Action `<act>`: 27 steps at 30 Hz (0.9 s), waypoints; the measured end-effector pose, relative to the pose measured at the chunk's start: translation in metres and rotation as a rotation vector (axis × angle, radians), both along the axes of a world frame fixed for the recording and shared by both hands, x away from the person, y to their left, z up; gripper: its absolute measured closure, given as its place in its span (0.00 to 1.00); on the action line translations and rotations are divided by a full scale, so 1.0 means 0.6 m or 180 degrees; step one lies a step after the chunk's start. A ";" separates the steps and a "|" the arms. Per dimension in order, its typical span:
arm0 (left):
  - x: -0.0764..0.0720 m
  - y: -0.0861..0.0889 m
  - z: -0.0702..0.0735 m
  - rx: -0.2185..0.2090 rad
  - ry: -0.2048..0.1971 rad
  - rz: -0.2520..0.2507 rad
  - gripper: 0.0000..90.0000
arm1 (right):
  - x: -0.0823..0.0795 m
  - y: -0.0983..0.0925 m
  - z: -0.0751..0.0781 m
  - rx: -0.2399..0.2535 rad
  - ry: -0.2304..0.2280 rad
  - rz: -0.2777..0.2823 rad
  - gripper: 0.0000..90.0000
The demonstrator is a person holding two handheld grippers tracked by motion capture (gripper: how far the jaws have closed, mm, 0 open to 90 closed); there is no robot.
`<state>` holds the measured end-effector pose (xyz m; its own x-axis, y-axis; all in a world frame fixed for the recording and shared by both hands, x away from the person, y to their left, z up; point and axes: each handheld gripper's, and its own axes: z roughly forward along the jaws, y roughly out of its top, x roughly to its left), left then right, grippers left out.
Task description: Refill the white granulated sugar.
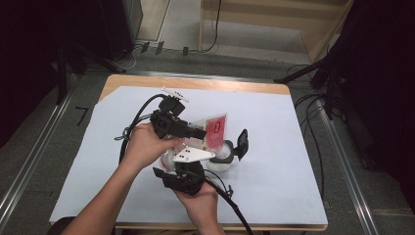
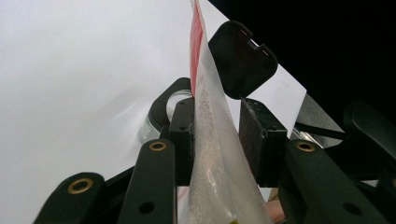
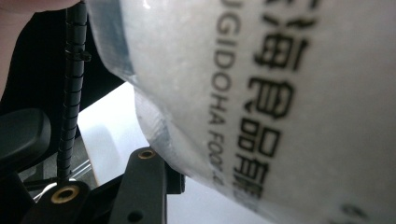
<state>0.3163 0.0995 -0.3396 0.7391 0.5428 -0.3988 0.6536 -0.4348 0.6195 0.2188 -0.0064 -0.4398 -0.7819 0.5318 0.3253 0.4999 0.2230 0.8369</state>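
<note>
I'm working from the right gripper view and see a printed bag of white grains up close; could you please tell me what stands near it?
Observer: A clear jar stands on the table right beside the bag.
Operator: Is the jar closed?
Observer: No, its black flip lid stands open.
Operator: Is the other gripper on the bag too?
Observer: Yes, the left gripper has its jaws closed on the bag, below a red label.
</note>
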 end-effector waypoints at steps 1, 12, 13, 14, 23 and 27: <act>0.000 0.000 0.000 0.0003 -0.0001 0.0001 0.75 | 0.000 0.000 0.000 0.0000 0.0002 0.0000 0.70; 0.000 -0.001 -0.001 -0.0019 -0.0010 0.0005 0.75 | 0.000 0.000 0.000 0.0000 0.0000 0.0002 0.70; 0.000 -0.001 0.000 -0.0016 -0.0013 0.0001 0.75 | 0.000 0.000 0.000 0.0000 0.0000 0.0001 0.70; 0.000 -0.001 0.000 -0.0012 -0.0017 0.0001 0.75 | 0.000 0.000 0.000 0.0000 0.0000 0.0001 0.70; -0.002 -0.002 0.000 -0.0019 -0.0014 0.0003 0.75 | 0.000 0.000 0.000 -0.0003 -0.0005 0.0002 0.70; -0.002 -0.002 0.001 -0.0012 -0.0014 -0.0002 0.75 | 0.000 0.000 0.000 -0.0003 -0.0007 0.0004 0.70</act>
